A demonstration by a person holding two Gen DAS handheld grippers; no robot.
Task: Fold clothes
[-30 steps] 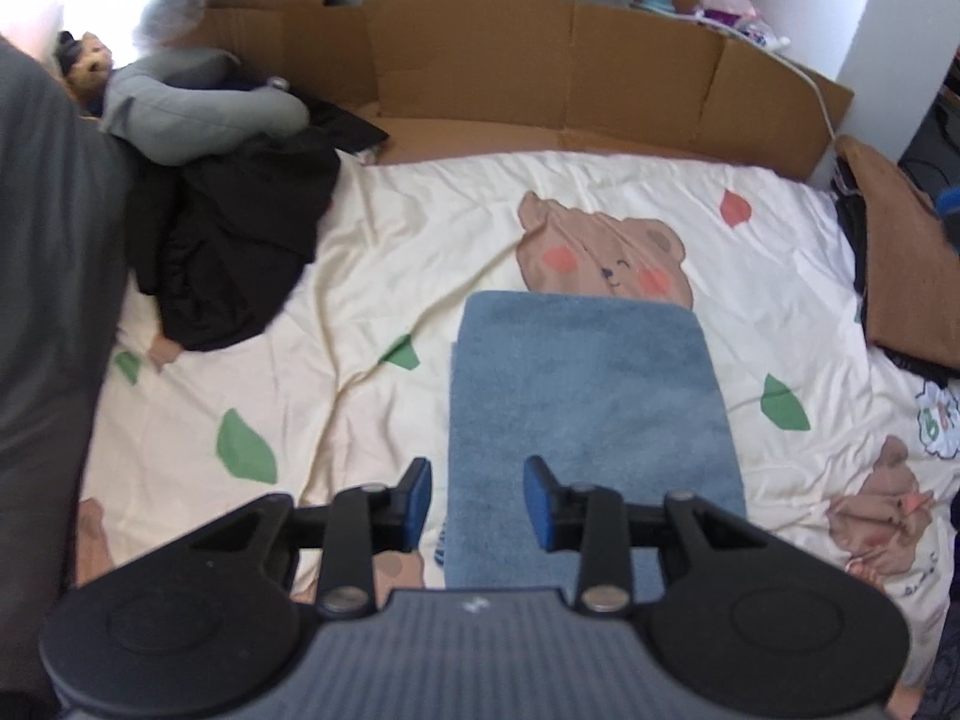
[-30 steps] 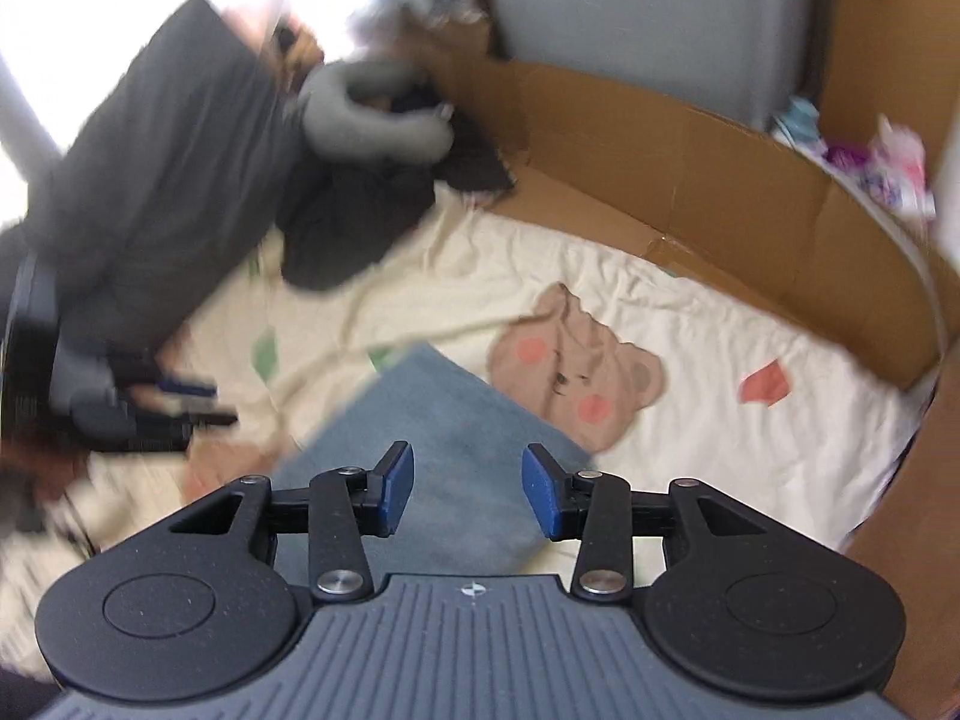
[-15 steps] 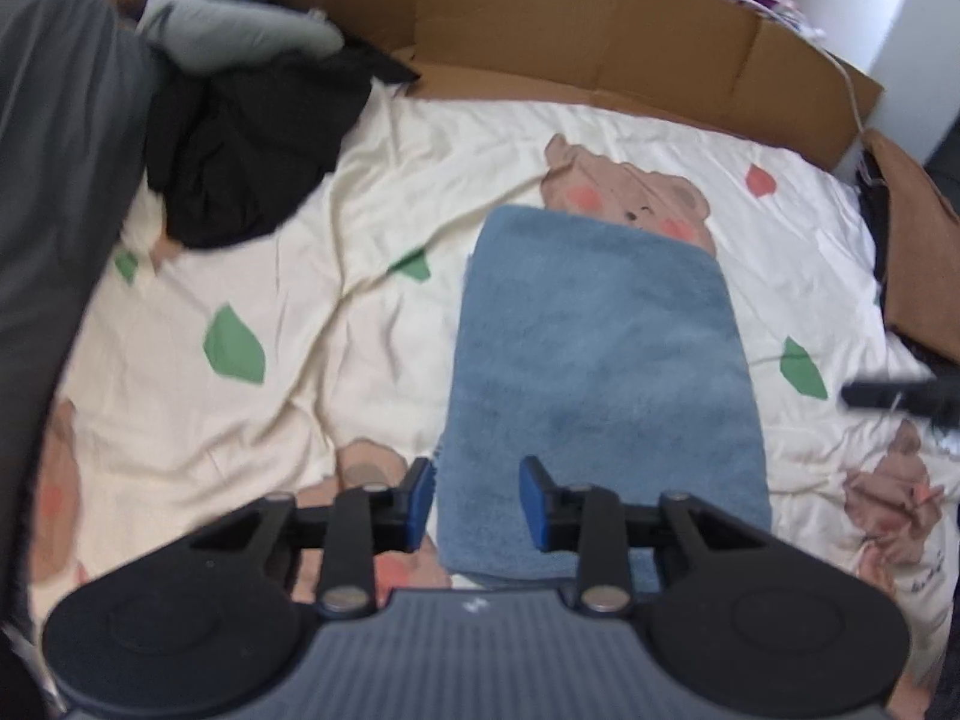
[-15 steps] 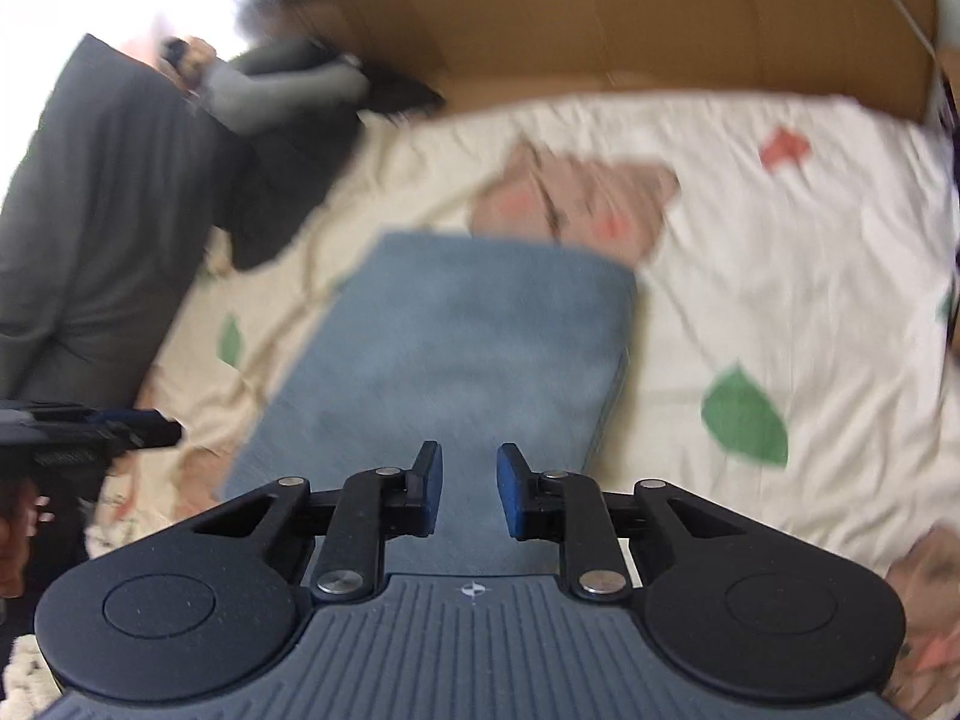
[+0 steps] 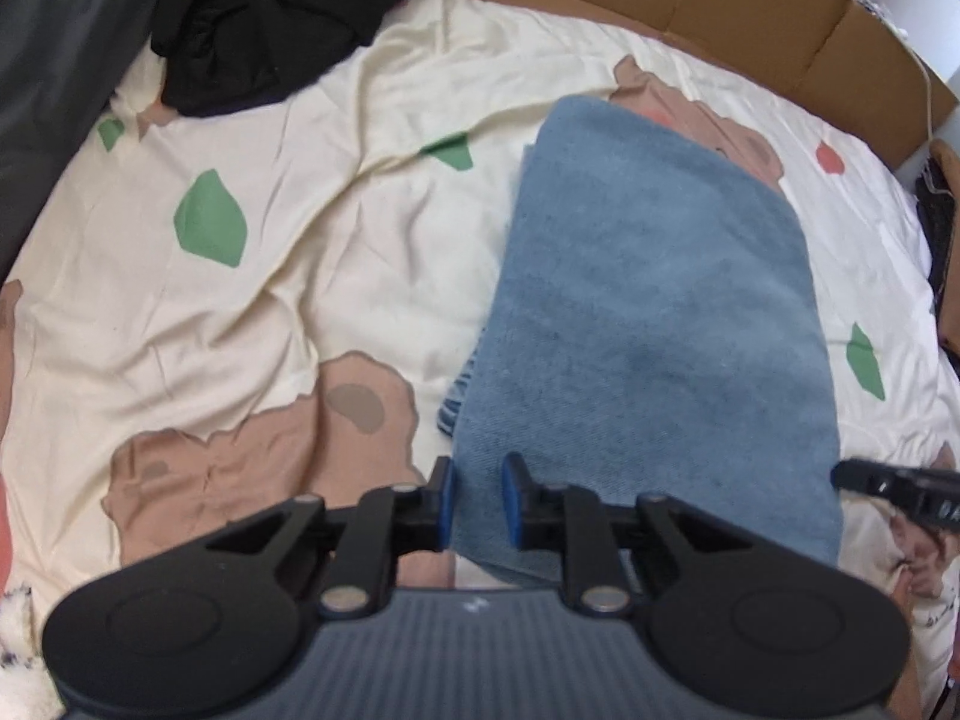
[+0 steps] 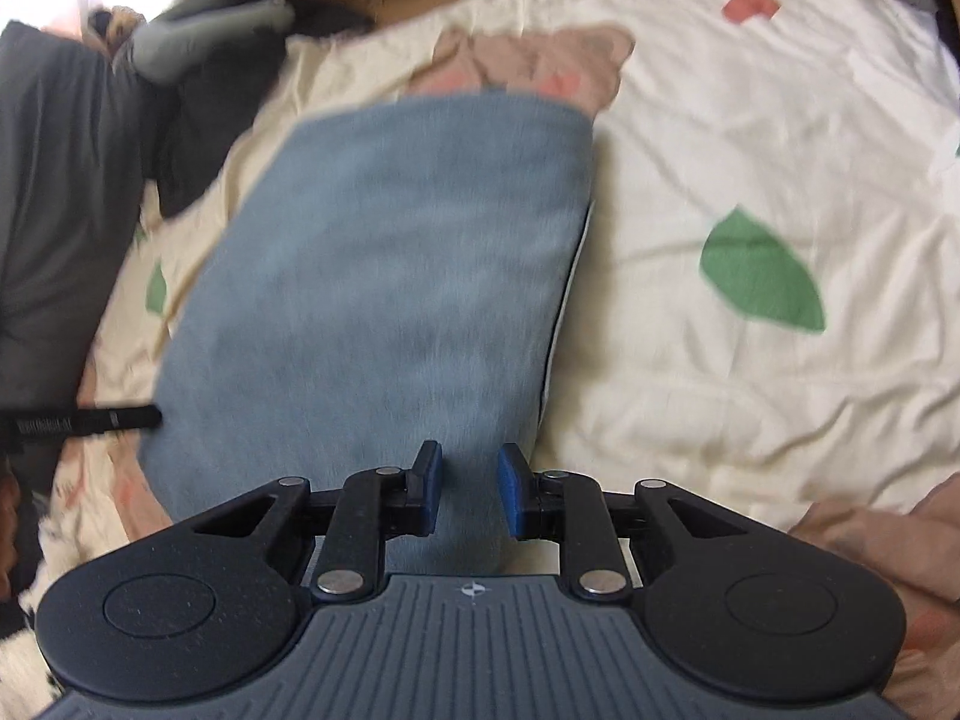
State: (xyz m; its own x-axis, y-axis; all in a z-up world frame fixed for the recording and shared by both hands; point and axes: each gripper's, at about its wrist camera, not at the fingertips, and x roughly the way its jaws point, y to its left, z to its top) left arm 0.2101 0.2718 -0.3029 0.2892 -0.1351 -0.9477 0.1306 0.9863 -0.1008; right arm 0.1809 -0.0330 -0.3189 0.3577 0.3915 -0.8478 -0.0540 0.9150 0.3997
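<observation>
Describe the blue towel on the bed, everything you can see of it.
The blue towel is a soft, terry-looking cloth, folded into a long rectangle with stacked layers showing along its left edge. It lies flat on the cream bedsheet, its far end covering part of a printed bear. The left gripper and right gripper sit open at its near corners, fingers straddling the near end without pinching it.

L claw (image 5: 477, 498) low, pads slightly apart, nothing gripped; R claw (image 6: 468, 492) same, level.
</observation>
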